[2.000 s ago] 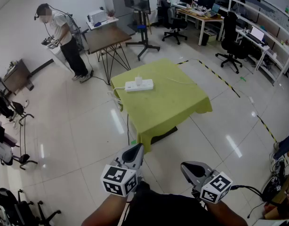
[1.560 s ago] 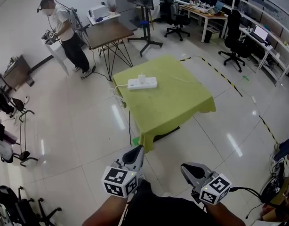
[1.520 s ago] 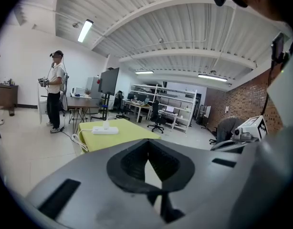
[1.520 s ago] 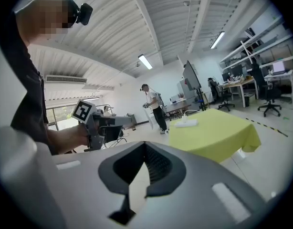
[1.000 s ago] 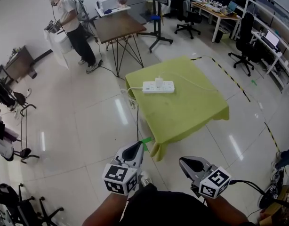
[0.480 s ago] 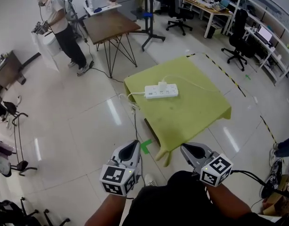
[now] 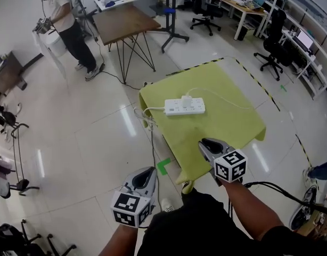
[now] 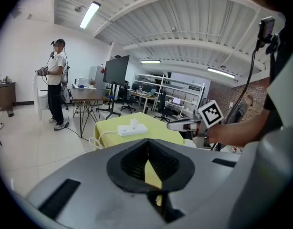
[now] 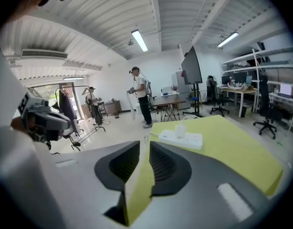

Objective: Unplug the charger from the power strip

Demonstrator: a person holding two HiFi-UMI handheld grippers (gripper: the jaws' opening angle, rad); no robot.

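**A:** Tongs status, quick?

**B:** Left tongs (image 8: 147, 144): tips pressed together, nothing btwn them. I've got them low and close to me, well short of the bench (image 7: 238, 116). Right tongs (image 9: 145, 147) are opening. There's a narrow slit btwn the jaws and only the green cloth (image 9: 232, 147) shows thru it, so nothing is pinched. They're out ahead of the left, over the bench's near edge in the head view.

**A:** And the charger?

**B:** The charger (image 7: 187, 98) stands upright, plugged into the power strip (image 7: 198, 108). The strip lies flat on the cloth, toward the far-left part of the bench. A thin white lead (image 7: 227, 98) runs off the charger to the right, and the strip's own cord (image 7: 147, 111) goes off the left edge. Both tongs are well apart from all of it.

**A:** So how far along are we?

**B:** Approach only, imo. Nothing of the actual job is done: charger seated, untouched. What's left is to close in and prob. steady the strip w/ one set of tongs. The other then pinches the charger body and pulls it straight out.

**A:** Anything in the way?

**B:** No. One person (image 7: 59, 20) is standing far off by a brown table (image 7: 126, 23).
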